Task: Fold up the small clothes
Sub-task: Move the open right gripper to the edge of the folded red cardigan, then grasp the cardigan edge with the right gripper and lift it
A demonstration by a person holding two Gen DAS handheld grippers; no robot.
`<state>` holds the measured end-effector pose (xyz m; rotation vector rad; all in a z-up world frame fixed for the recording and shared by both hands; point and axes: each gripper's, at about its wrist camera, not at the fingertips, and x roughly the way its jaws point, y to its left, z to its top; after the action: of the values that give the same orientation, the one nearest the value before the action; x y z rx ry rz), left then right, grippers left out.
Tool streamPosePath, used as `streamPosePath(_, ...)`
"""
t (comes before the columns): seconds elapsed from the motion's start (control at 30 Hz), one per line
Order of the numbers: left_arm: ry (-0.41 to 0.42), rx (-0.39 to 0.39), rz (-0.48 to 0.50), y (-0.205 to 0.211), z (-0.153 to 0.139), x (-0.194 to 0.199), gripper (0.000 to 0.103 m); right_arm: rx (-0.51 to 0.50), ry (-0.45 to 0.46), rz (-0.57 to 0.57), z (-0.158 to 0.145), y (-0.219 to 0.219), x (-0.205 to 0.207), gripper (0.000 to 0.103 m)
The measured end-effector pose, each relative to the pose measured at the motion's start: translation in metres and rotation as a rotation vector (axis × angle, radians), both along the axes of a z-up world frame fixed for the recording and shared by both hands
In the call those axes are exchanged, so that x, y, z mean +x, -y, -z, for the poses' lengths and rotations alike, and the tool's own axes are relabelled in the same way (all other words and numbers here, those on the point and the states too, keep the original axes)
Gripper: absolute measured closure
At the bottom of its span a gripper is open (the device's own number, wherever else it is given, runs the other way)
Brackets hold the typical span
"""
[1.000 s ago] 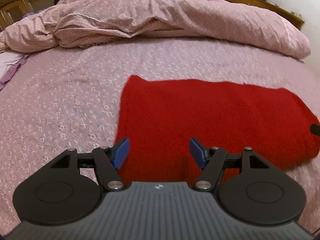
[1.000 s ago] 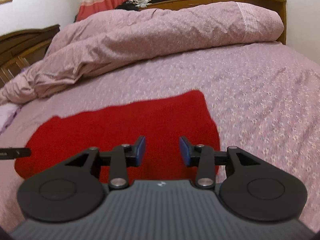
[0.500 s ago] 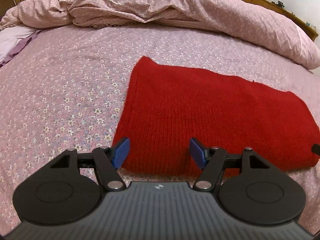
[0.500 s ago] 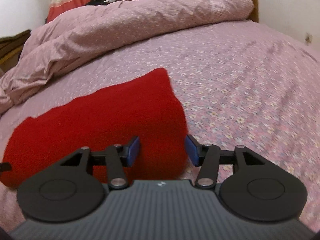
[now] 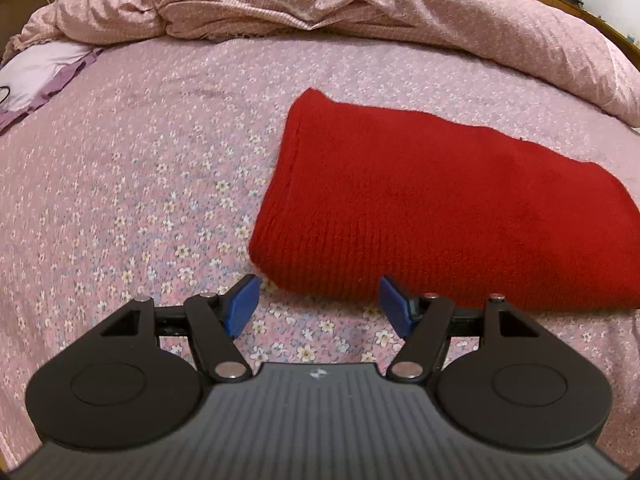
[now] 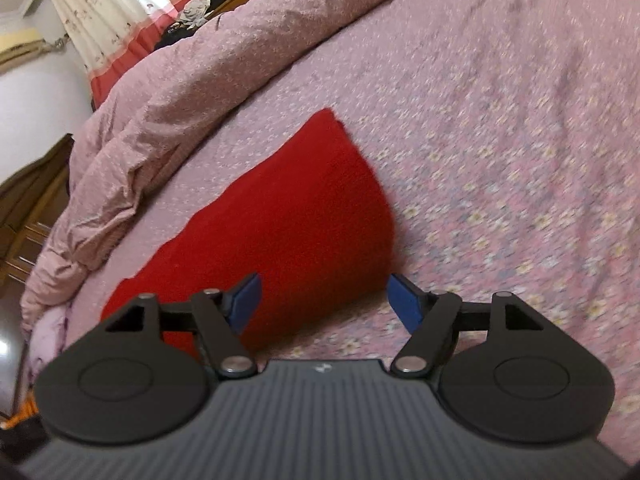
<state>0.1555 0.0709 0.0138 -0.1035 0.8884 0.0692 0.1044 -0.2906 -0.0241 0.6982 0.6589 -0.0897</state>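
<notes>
A red knitted garment point(image 5: 440, 208) lies folded flat on the pink flowered bedsheet point(image 5: 140, 184). In the left wrist view my left gripper point(image 5: 320, 304) is open just short of the garment's near left corner, with nothing between its blue pads. The right wrist view shows the same red garment point(image 6: 288, 232) from its other end. There my right gripper point(image 6: 324, 300) hovers over the near right corner. Its jaws are opening, and the pads press on nothing.
A rumpled pink duvet point(image 5: 320, 0) is heaped along the far side of the bed. A lilac pillow point(image 5: 44, 76) lies at the far left. Wooden furniture point(image 6: 28, 208) and a curtain point(image 6: 120, 12) stand beyond the bed.
Both grippers have drawn back towards the garment's near corners and sunk a little. The right gripper has rolled, tilting its view, and its jaws have widened. The left jaws kept their gap.
</notes>
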Motion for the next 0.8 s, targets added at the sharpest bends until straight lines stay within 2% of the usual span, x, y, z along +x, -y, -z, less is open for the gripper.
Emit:
streamPosePath(0.23,-0.027,-0.012,-0.029,-0.005,0.006,0.007,0.032,0.129,-0.005,0.073,0.022,0.000,0.014,0.029)
streamPosePath(0.57,-0.037,-0.023,-0.035,-0.006,0.010,0.017,0.032,0.138,0.068,0.105,0.031,-0.004,0.030,0.029)
streamPosePath(0.73,-0.041,-0.021,-0.034,-0.005,0.010,0.019,0.032,0.214,0.109,0.145,0.037,0.004,0.036,0.029)
streamPosePath(0.8,-0.042,-0.021,-0.032,-0.005,0.010,0.019,0.032,0.212,0.107,0.148,0.037,0.004,0.035,0.032)
